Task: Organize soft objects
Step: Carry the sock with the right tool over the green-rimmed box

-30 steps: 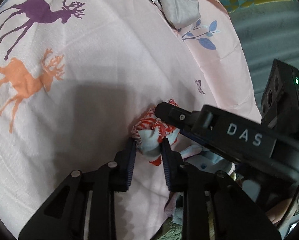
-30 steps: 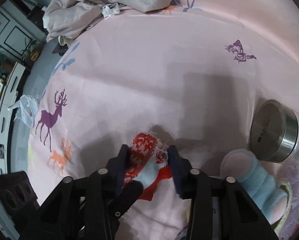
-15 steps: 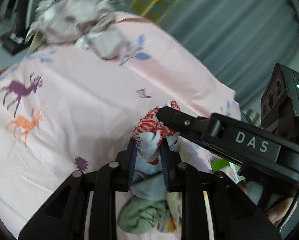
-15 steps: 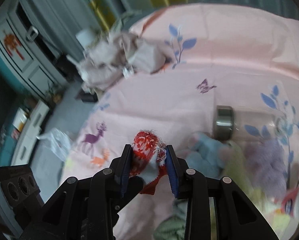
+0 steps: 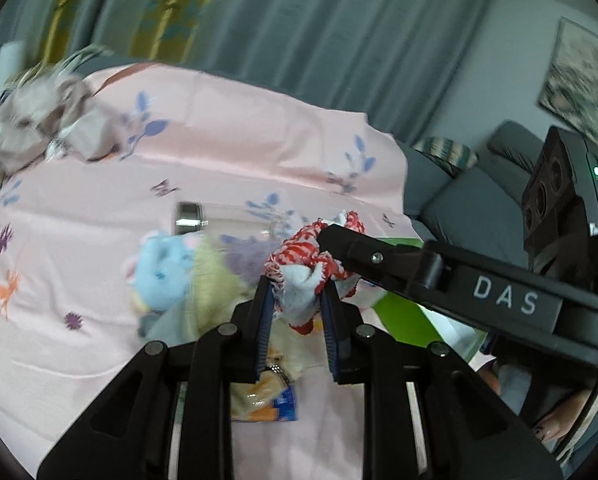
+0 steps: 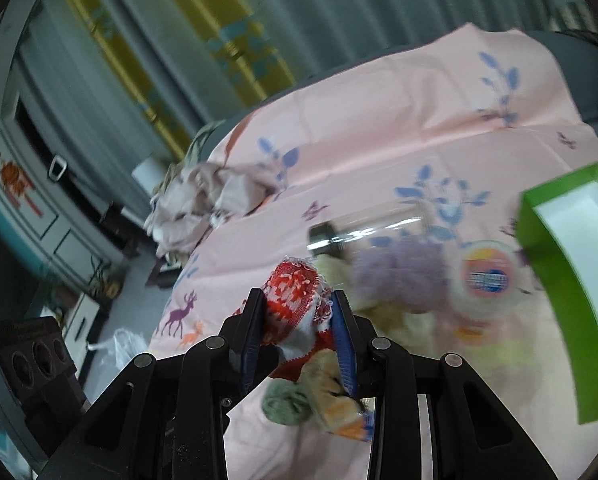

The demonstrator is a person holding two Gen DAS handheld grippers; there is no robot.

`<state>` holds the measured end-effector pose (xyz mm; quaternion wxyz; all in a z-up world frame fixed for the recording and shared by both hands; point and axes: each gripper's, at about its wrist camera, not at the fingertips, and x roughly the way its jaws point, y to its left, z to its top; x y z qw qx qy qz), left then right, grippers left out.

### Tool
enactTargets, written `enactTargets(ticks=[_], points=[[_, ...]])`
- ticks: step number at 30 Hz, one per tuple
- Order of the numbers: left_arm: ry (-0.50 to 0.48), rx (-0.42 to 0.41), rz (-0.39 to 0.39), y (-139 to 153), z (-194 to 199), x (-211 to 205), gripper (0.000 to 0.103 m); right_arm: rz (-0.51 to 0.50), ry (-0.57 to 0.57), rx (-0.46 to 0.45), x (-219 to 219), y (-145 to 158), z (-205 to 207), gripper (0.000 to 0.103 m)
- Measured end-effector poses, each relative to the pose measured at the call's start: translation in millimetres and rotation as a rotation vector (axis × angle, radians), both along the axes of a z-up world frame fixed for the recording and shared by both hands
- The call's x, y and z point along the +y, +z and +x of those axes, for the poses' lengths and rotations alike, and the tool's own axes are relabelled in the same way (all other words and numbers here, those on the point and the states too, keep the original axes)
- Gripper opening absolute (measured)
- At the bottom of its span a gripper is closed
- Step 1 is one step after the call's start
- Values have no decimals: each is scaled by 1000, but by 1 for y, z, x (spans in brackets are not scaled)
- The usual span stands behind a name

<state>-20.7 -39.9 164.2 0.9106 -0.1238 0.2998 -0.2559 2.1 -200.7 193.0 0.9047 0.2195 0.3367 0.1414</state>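
Right gripper is holding a red and white sock above the pink sheet.

The right gripper point(image 6: 298, 312) is pinching the red and white knitted sock point(image 6: 295, 300) between its two blue-padded fingers point(image 6: 344, 332), and the sock is sticking up past the fingertips. Behind it the pink sheet point(image 6: 379, 120) with blue leaves and deer prints is covering the surface. A clear bottle with a metal cap point(image 6: 363, 232) is lying on its side near a blurred purple fluffy item point(image 6: 399, 276). A round lid with an orange and blue label point(image 6: 485, 276) is sitting just beside the green box point(image 6: 555, 300). A green knitted ball point(image 6: 287, 402) is lying under the fingers. A crumpled beige cloth point(image 6: 203, 204) is lying at the far left edge of the sheet.
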Motion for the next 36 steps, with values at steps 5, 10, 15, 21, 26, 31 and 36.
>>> enactTargets(ticks=[5, 10, 15, 21, 26, 31, 36], points=[[-53, -25, -7, 14, -4, -33, 22, 7, -61, -55, -46, 11, -22, 35], [-129, -41, -2, 24, -4, -80, 22, -10, -158, -92, -88, 16, -37, 35], [-201, -56, 25, 23, -2, -129, 22, 22, -262, -86, -133, 10, -48, 35], [-296, -32, 81, 10, 9, -189, 22, 69, -395, -29, -183, -10, -52, 35], [-357, 23, 118, -9, 21, -227, 22, 131, -512, 49, -221, -37, -55, 35], [-401, 79, 163, -31, 31, -256, 22, 183, -584, 126, -245, -63, -55, 35], [-416, 140, 185, -48, 40, -273, 22, 184, -642, 187, -255, -78, -53, 35]])
